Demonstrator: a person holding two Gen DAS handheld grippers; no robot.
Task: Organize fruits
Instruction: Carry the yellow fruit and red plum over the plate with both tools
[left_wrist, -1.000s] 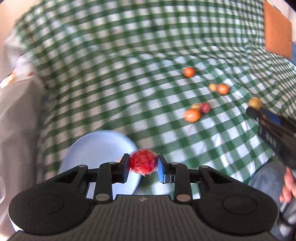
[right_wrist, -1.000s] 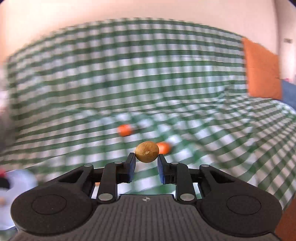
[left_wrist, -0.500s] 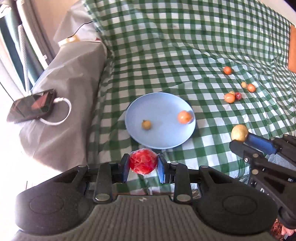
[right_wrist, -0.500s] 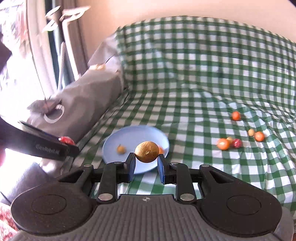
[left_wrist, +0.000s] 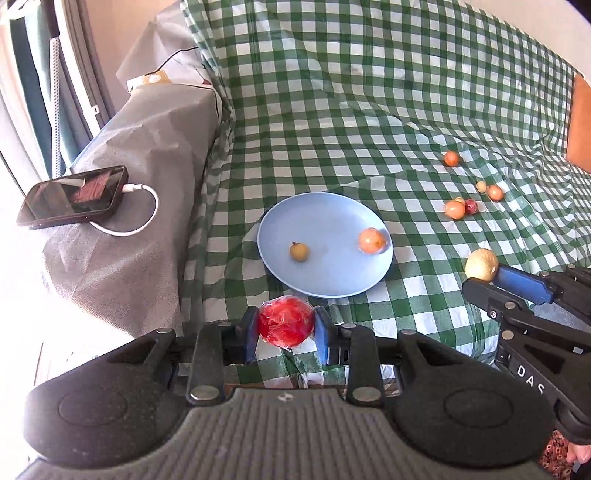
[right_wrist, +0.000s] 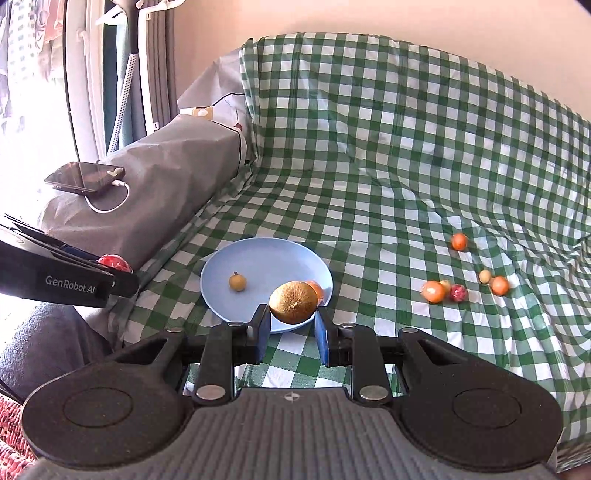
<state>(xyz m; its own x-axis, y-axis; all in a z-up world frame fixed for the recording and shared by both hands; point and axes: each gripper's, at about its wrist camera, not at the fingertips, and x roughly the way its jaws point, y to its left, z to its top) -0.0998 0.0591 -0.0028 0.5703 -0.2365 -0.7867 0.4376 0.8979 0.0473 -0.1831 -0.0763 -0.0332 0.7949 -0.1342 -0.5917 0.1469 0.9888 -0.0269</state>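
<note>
My left gripper (left_wrist: 285, 334) is shut on a red fruit (left_wrist: 285, 325), just short of the near rim of the blue plate (left_wrist: 332, 284). The plate holds a small yellow fruit (left_wrist: 299, 252) and an orange fruit (left_wrist: 372, 240). My right gripper (right_wrist: 291, 326) is shut on a brown-yellow fruit (right_wrist: 293, 302), over the plate's near edge (right_wrist: 214, 295); it shows in the left wrist view (left_wrist: 481, 264) right of the plate. Several loose fruits (left_wrist: 455, 209) (right_wrist: 434, 291) lie on the green checked cloth to the right.
A grey covered armrest (left_wrist: 140, 206) stands left of the plate, with a phone (left_wrist: 74, 197) and white cable on it. An orange cushion (left_wrist: 580, 129) is at the far right. The cloth's front edge runs just below the plate.
Both grippers have swung left from the loose fruits to the plate, each still holding its fruit. In the last half second they have closed in slightly on the plate.
</note>
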